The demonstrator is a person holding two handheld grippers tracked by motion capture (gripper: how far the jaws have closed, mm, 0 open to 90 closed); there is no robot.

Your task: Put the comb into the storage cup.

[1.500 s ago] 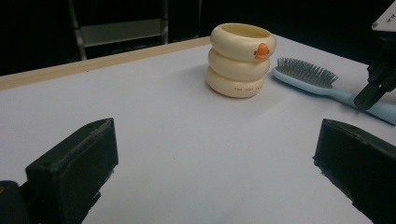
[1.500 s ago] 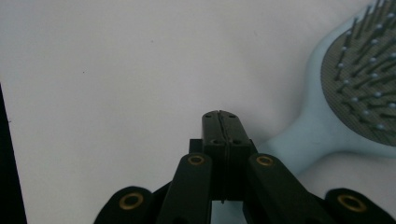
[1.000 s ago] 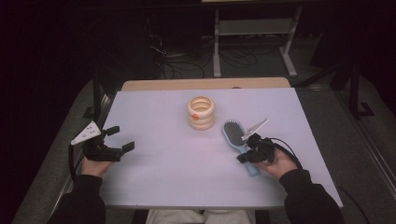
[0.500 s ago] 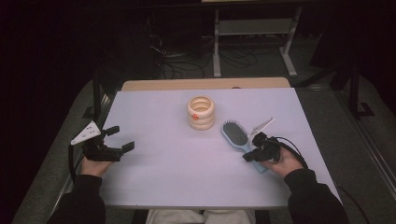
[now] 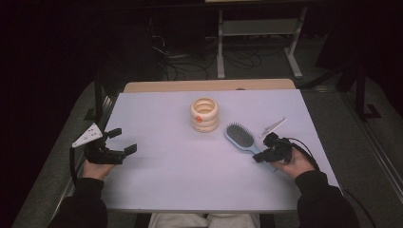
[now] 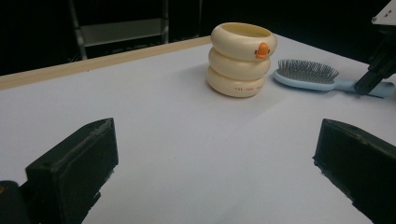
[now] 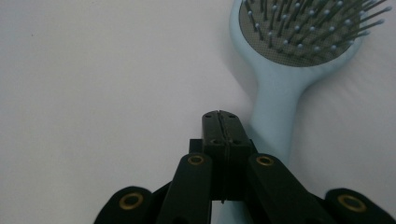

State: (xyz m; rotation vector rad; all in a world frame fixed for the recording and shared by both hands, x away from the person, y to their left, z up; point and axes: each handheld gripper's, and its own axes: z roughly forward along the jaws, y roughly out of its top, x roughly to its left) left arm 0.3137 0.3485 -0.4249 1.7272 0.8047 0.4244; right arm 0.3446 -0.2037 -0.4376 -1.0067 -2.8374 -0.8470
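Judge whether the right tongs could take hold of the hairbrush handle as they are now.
Probably not as they are: the right tongs sit directly over the hairbrush handle with nothing between, but their jaws are shut together. They would need to open first.

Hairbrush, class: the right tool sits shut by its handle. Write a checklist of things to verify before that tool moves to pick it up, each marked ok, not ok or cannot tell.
1. Light blue plastic hairbrush lies flat on the white table, bristles up: ok.
2. Right tool open enough to take the handle: not ok; its jaws are pressed together.
3. Handle lined up between the jaws: not ok; it lies just beside the closed tips.
4. Cream stack of three rings apart from the hairbrush: ok.
5. Left tool open and well away from the hairbrush: ok.
6. Right tool touching the handle: cannot tell.
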